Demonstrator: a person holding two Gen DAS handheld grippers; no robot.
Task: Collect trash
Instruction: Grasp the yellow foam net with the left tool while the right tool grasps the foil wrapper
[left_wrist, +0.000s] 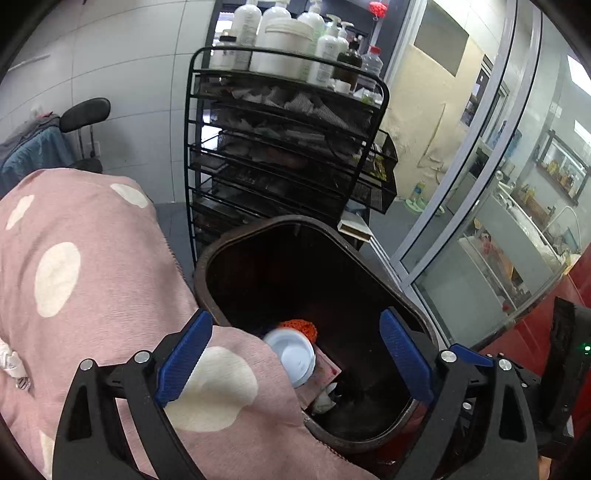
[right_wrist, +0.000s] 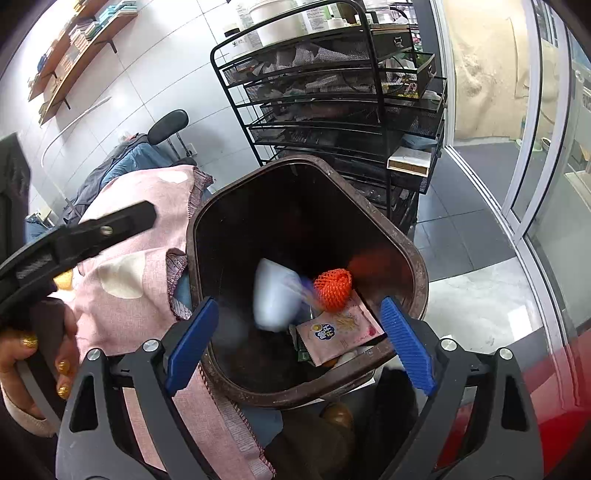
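In the left wrist view, grey floor tiles and a pale tiled wall are framing a black wire rack (left_wrist: 284, 147) that is carrying white bottles on top and crumpled cloths on its shelves, with glass doors running along the right. A pink dotted blanket (left_wrist: 92, 277) is lying over the left and draping across the near rim of a dark brown trash bin (left_wrist: 406, 291), which is standing just in front of the rack with its mouth opening upward. Inside, a white cup (left_wrist: 293, 354) is lying on its side, its round end facing the camera and its long axis running down into the bin, just beside an orange foam net (left_wrist: 301, 326) and touching a pink packet (left_wrist: 325, 373). The left gripper (left_wrist: 295, 354) is hovering over the bin with its blue fingers spread wide and gripping nothing. In the right wrist view, wooden wall shelves are showing at upper left, unseen from the other camera, and the bin (right_wrist: 415, 258) is appearing more fully, with marbled pale floor beside it. The cup (right_wrist: 275, 295) is blurred here, its exact tilt unclear, sitting left of the net (right_wrist: 332, 284); the packet (right_wrist: 340, 332) is showing its printed face, partly hidden in the other view. The right gripper (right_wrist: 299, 343) is also standing spread and empty above the near rim, while the left hand (right_wrist: 40, 354), with gold-painted nails, is clasping the other tool's handle at the left edge.
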